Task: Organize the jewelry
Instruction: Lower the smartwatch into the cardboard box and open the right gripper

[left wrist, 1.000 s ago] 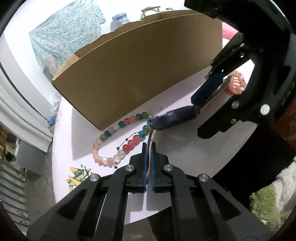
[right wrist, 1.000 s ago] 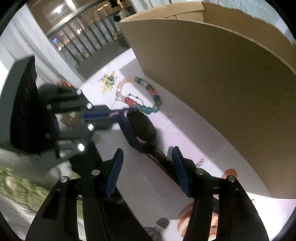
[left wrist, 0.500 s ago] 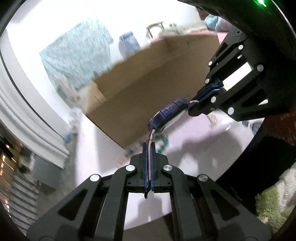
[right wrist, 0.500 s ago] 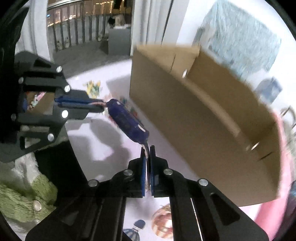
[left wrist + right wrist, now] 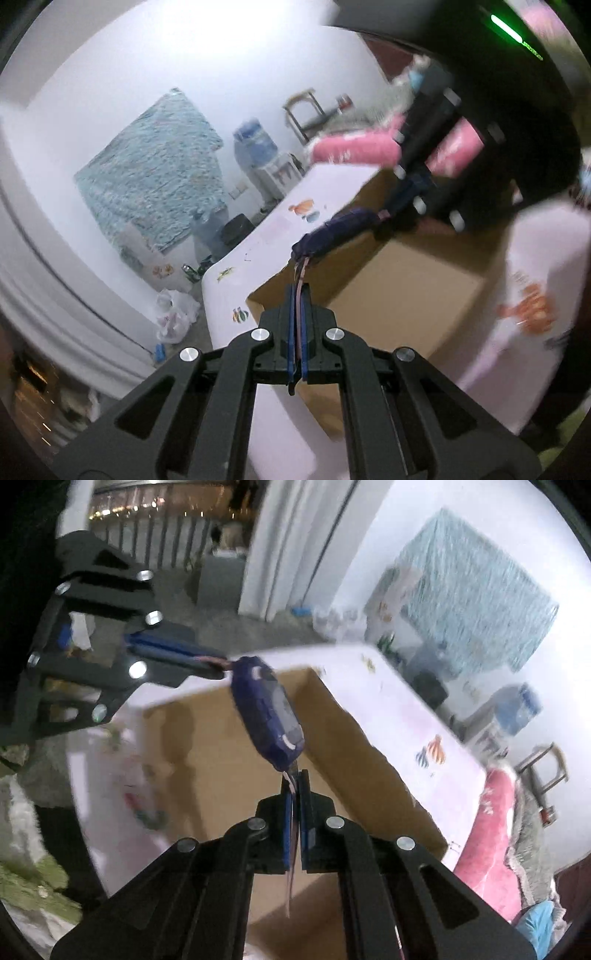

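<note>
Dark blue oblong watch with thin pinkish strap ends (image 5: 267, 716), suspended in the air between two grippers, above the open brown cardboard box (image 5: 221, 760) on the pale pink printed table (image 5: 413, 716). Left gripper (image 5: 298, 295) with blue-padded fingers (image 5: 291, 332) pressed together on one strap end; right gripper (image 5: 294, 786) likewise pinched shut on the other strap end, a loose tail hanging down between its fingers (image 5: 304, 812). In the left wrist view, right gripper at far right, the watch (image 5: 336, 230) stretched across the gap. Box interior apparently bare where visible; much of both views blurred.

Judged step: carrying the watch over the box for placement inside.

Risks, as judgements only:
- Slip of a thin strap end out of either pinch, caused by a narrow hold and pull from the opposite side; likely result a swing of the watch from the remaining hold.
- Over-tension from drifting apart of the two grippers, with strain where strap meets watch body.
- Uneven release: one pinch opened early, the watch swinging toward the box wall or landing outside on the table.
- Release from this height: hard landing of the watch face on the cardboard floor.
- Snagging of the loose tail on the box rim during lowering.
</note>
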Available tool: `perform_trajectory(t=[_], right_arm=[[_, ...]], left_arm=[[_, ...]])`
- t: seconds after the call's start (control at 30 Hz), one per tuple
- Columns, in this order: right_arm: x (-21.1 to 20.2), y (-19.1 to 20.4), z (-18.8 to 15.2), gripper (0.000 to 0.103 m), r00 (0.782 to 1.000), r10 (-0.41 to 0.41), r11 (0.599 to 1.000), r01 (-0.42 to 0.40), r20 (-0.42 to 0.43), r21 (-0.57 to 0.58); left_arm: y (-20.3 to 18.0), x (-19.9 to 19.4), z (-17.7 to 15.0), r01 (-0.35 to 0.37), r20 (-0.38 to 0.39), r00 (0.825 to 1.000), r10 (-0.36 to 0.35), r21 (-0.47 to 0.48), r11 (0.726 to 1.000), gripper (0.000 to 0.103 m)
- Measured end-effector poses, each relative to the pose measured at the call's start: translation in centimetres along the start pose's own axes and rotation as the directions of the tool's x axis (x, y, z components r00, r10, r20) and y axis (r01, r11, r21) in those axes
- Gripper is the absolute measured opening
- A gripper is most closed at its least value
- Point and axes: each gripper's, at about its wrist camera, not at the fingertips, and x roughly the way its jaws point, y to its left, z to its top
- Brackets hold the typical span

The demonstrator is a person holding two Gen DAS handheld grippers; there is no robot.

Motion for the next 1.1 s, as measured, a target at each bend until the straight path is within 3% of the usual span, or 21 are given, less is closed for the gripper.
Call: perform_trajectory(t=[0.17,0.23,0.33,0.37,0.47,0.53,0.57,0.67,0.83,1.0,1.1], right_arm=[[7.1,-5.8,0.7,0.004,0.989,0.082,0.997,-0.08,-0.123,0.023],[9.1,-6.8,0.7,0.004,0.982,0.095,0.995,-0.097,-0.166,-0.004],[11.2,-7.4,0.3,0.006,0.962,0.107,0.992,-0.12,-0.25,-0.039],[11.9,-7.5,0.1,0.009,0.951,0.105,0.99,-0.126,-0.29,-0.055],[12.5,-7.6,-0.8,0.032,0.933,0.11,0.988,-0.14,-0.343,-0.062],[12.0,-7.7,-1.2,0.04,0.934,0.12,0.988,-0.146,-0.335,-0.054],[11.4,-7.7,-1.4,0.04,0.935,0.139,0.986,-0.16,-0.327,-0.039],[10.6,-8.5,-1.9,0.041,0.934,0.185,0.982,-0.189,-0.305,0.017],[8.5,-9.3,-2.4,0.041,0.941,0.225,0.972,-0.199,-0.252,0.124],[6.6,-9.9,-1.5,0.041,0.948,0.259,0.946,-0.209,-0.187,0.248],[6.1,-9.4,-1.1,0.041,0.95,0.266,0.929,-0.207,-0.166,0.306]], left_arm=[[-1.7,8.0,-0.2,0.042,-0.108,0.994,-0.022,0.184,0.982,0.002],[-2.7,9.6,-0.3,0.044,-0.123,0.992,-0.01,0.277,0.96,0.002],[-4.1,11.5,-0.2,0.066,-0.151,0.989,0.0,0.434,0.899,0.002],[-4.7,12.0,-0.2,0.101,-0.178,0.984,-0.017,0.474,0.875,0.002],[-5.7,12.7,-0.5,0.188,-0.239,0.969,-0.068,0.522,0.832,0.008],[-6.0,12.6,-0.8,0.213,-0.254,0.963,-0.086,0.531,0.82,0.035],[-6.1,12.4,-0.9,0.21,-0.246,0.965,-0.088,0.532,0.82,0.039],[-5.0,11.6,-0.9,0.254,-0.268,0.954,-0.135,0.48,0.84,0.049],[-1.8,10.0,0.2,0.235,-0.248,0.957,-0.147,0.375,0.897,0.052],[3.8,6.6,0.6,0.175,-0.194,0.969,-0.153,0.102,0.979,0.063],[7.4,4.6,0.1,0.14,-0.166,0.972,-0.165,-0.152,0.978,0.068]])
